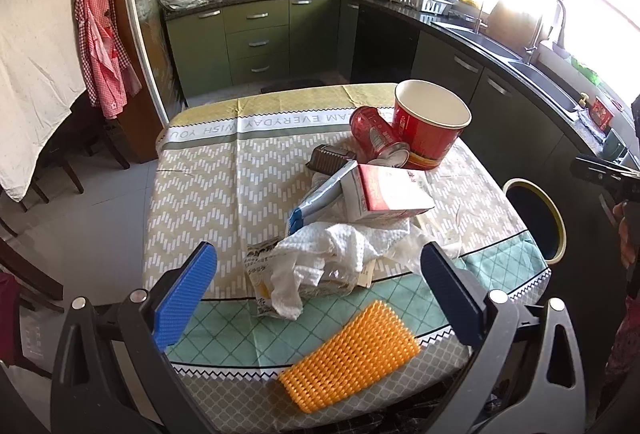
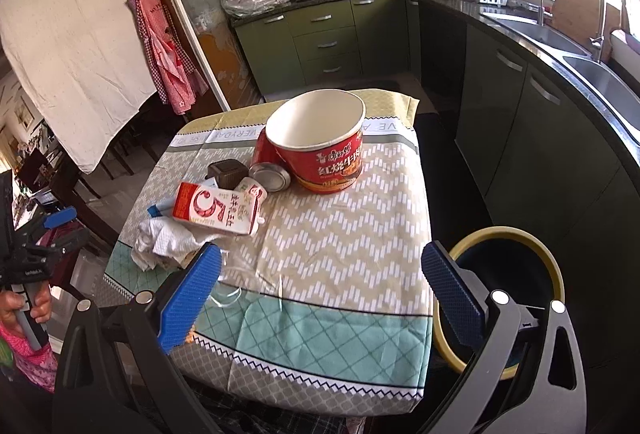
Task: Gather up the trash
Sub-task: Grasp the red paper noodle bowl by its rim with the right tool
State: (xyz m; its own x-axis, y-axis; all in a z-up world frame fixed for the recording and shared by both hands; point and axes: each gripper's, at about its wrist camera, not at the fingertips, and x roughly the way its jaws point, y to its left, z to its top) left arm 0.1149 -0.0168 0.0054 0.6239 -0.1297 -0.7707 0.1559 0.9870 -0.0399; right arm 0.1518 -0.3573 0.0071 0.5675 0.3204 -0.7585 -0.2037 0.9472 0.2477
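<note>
Left wrist view: we hold the left gripper (image 1: 318, 260) with fingers wide, empty, above the table's (image 1: 200, 194) near edge, where a crumpled tissue (image 1: 320, 254) lies. Behind it we see a carton (image 1: 388, 192), can (image 1: 376, 136) and noodle cup (image 1: 430, 124); an orange pad (image 1: 350, 354) lies nearest.

Right wrist view: our right gripper (image 2: 320, 278) is wide, empty, over the near edge; the bin (image 2: 508, 298) stands beside the right edge.
</note>
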